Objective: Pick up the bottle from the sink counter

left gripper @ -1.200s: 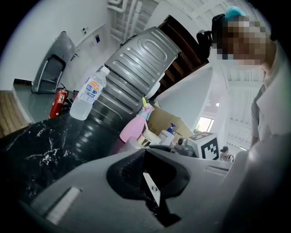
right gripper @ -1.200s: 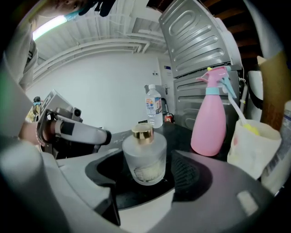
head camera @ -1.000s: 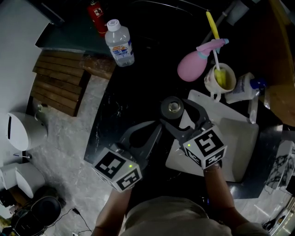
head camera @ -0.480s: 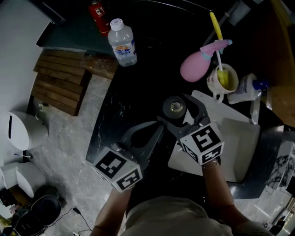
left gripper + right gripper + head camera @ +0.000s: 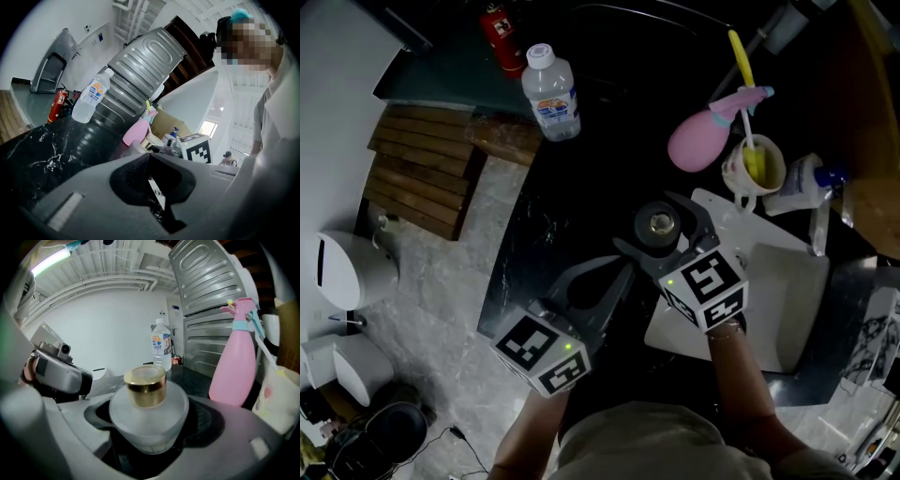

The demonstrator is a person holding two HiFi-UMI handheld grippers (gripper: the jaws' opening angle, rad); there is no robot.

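A small round frosted bottle with a gold cap stands on the black marble counter. My right gripper has one jaw on each side of it. The jaws are opening and a gap shows beside the bottle in the right gripper view. Just left of it, my left gripper is low over the counter, its jaws together and empty. A clear water bottle with a white cap stands at the counter's far left corner.
A pink spray bottle and a mug holding a yellow brush stand behind the frosted bottle on the right. A white board lies under my right gripper. A red extinguisher stands far left. The counter's edge drops to the floor on the left.
My right gripper's jaws have spread wider around the frosted bottle, which stays on the counter. The left gripper has barely moved.
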